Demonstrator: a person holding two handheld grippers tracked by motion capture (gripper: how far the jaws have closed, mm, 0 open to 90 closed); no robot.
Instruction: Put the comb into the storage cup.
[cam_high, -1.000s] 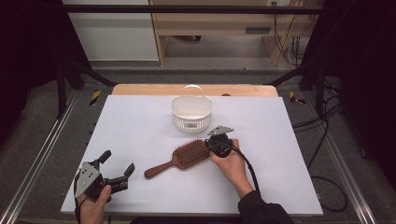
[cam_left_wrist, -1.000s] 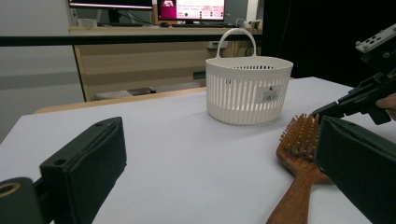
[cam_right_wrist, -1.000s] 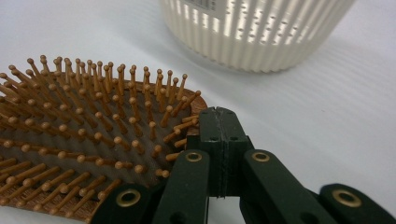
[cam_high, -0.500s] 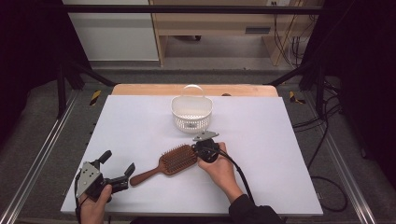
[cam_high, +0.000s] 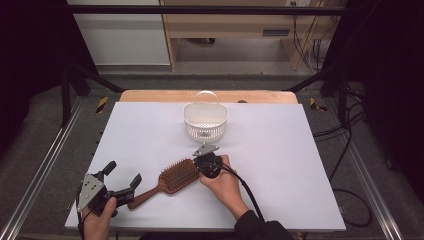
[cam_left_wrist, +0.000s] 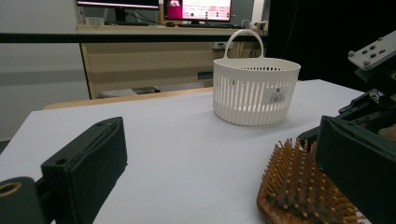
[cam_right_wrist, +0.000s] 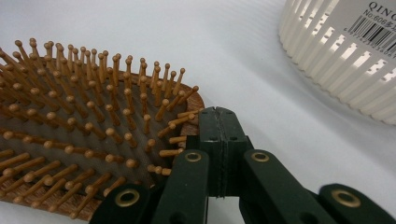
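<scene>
**Brush pushed toward the left claw**

At the lower left of the high view the left claw (cam_high: 122, 181) rests low on the worktop (cam_high: 280, 150), jaws apart with nothing between them. The brush (cam_high: 172, 177) lies just beside it, bristles up, its long axis running from the handle at lower left to the head at upper right; the handle end sits by the open jaws. At the head's far end the right claw (cam_high: 202, 165) has its jaws pressed together, tips against the head's rim and bristles, holding nothing. The left claw is nearer the handle and likely takes it. Farther up, the basket (cam_high: 205, 121) stands upright, well apart, with bare worktop on both sides.
</scene>
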